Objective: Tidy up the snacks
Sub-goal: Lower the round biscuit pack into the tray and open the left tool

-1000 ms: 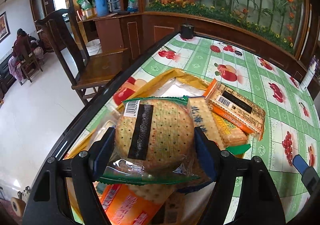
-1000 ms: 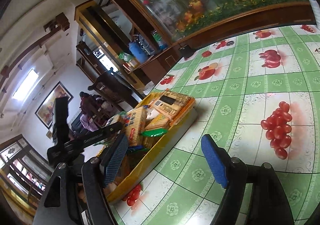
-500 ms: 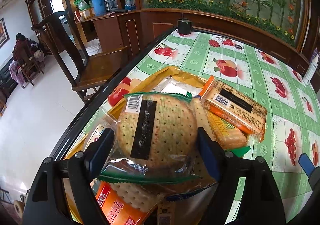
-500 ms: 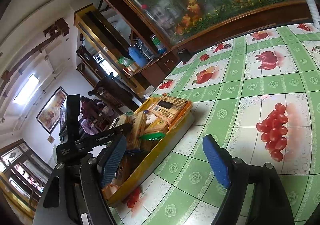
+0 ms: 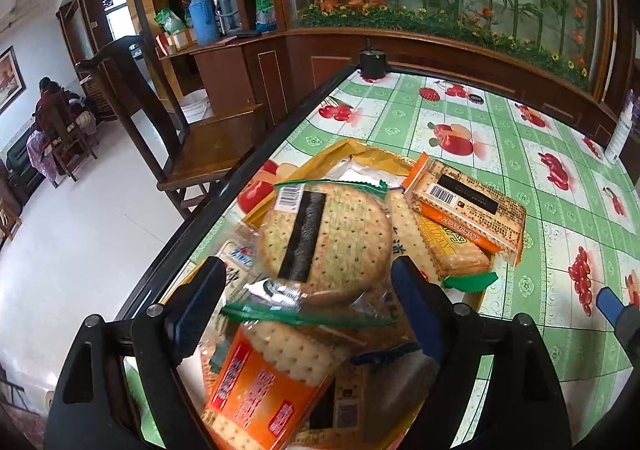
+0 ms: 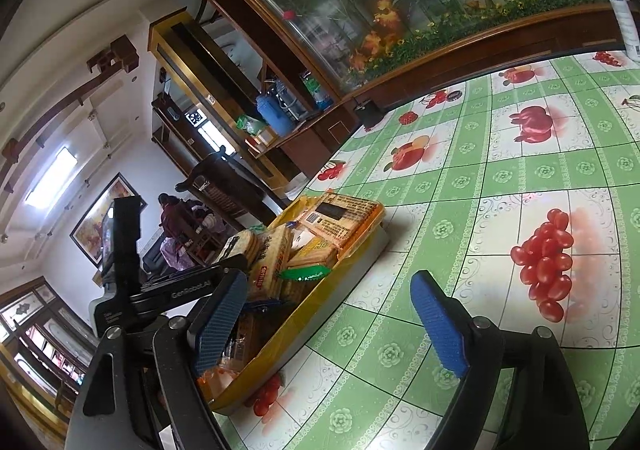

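You had just let go of the round cracker pack (image 5: 324, 238): your left gripper (image 5: 304, 290) had been spreading its jaws, and its blue pads stood clear of the wrapper on both sides, with only the pack's crinkled near end lying between them. The pack rested on top of the heap in the yellow tray (image 5: 344, 147), which sat near the bench (image 5: 500, 129) edge, beside the wooden chair (image 5: 172, 121). It leaned over an orange cracker pack (image 5: 264, 382) below it, with the orange-edged biscuit pack (image 5: 468, 205) just to its right.

To finish this release well, I would have drawn the left gripper straight back and up, so neither pad snagged the loose green-edged film and dragged the pack off the pile. The stack looked uneven, so a slow withdrawal seemed wise.

Your left gripper was angled steeply down over the tray. Your right gripper (image 6: 332, 322) pointed only slightly downward, low over the green fruit-print cloth just beside the tray's long side. Its jaws had also just been widening; nothing was between them but bare bench.
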A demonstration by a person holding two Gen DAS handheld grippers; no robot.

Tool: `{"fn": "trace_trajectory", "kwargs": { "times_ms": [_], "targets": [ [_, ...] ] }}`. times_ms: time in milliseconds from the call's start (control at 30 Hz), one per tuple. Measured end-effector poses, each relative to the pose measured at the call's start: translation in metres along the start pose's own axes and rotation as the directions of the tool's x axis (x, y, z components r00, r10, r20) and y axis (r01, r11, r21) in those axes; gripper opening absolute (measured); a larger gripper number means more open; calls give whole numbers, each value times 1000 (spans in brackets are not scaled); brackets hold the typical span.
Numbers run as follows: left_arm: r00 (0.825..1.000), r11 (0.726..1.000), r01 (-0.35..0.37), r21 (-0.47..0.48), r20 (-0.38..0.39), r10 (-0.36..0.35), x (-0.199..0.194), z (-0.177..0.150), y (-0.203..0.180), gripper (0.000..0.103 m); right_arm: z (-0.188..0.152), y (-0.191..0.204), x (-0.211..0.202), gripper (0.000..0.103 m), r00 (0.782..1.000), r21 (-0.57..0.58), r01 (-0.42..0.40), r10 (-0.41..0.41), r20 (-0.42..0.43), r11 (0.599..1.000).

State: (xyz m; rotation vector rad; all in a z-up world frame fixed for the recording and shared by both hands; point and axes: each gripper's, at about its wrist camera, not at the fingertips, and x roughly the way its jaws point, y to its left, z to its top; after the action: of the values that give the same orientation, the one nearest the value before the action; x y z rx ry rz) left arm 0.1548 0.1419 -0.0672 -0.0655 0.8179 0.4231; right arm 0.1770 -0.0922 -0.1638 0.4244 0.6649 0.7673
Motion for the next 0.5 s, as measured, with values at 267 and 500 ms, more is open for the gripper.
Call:
{"fn": "trace_trajectory", "kwargs": {
  "times_ms": [267, 500],
  "targets": [
    [995, 999, -14, -42, 93, 18, -37, -18, 14, 85, -1, 4, -1, 92, 1000, -19, 6, -6, 6, 1000],
    [979, 998, -55, -36, 194, 61, -75, -38, 19, 86, -5, 17, 3, 94, 1000, -75, 4, -4, -11, 997]
  ]
}}
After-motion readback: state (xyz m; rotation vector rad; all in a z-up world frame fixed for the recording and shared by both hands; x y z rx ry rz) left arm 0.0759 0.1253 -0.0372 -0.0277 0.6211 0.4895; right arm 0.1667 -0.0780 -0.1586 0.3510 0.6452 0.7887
